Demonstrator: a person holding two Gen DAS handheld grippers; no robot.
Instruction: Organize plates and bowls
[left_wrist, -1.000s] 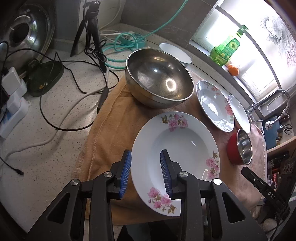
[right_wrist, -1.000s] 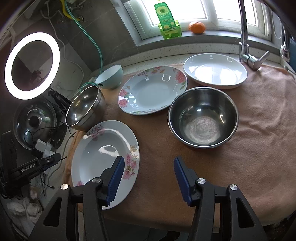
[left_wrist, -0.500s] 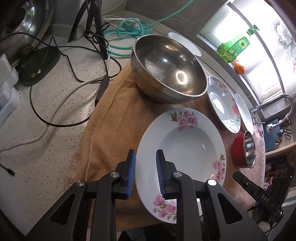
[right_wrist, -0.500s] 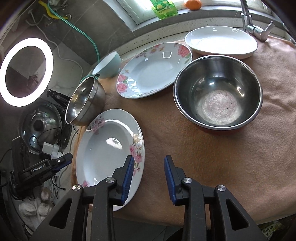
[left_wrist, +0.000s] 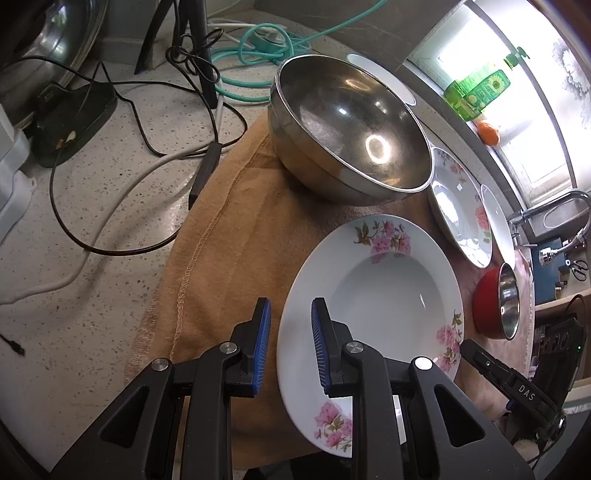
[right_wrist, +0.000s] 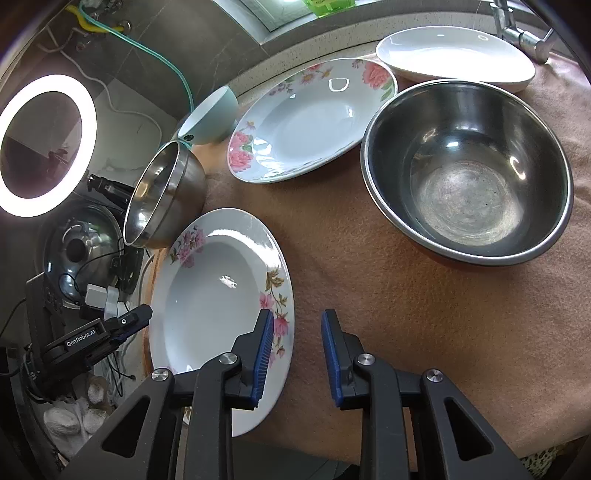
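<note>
Right now, near floral plate (left_wrist: 373, 295) flat on tan cloth (left_wrist: 236, 236) at front-left of bench (left_wrist: 92, 221), pink flowers round rim. Left gripper (left_wrist: 288, 343) at plate's near-left rim: jaws spread a little, rim edge in the gap btwn blue pads, one pad outside over cloth, other over plate; no pinch visible, contact w/ rim can't be told. Right gripper (right_wrist: 297, 354) at opposite rim of same plate (right_wrist: 218, 299): jaws spread wider, left pad over flowered rim, right pad over bare cloth (right_wrist: 406, 325), nothing clamped. Just behind plate, big steel bowl (left_wrist: 351, 129) upright on cloth's back-left corner, close to plate's far rim; same bowl looks tipped at left edge of right wrist view (right_wrist: 162, 199). Second floral plate (right_wrist: 314, 118) further back toward window, beside it plain white plate (right_wrist: 454, 55) near tap. Red-sided steel bowl (right_wrist: 469, 170) upright on cloth to right of near plate, well apart from it, in front of the white plate. Small pale-blue bowl (right_wrist: 210, 118) at back, just beside second floral plate, behind big steel bowl. Off cloth to left: tangled black and white cables (left_wrist: 147, 155), teal hose (left_wrist: 258, 48), tripod legs (left_wrist: 199, 44). Lit ring light (right_wrist: 40, 147) at far left. Green bottle (left_wrist: 476, 92) and orange fruit (left_wrist: 487, 133) on window sill.
</note>
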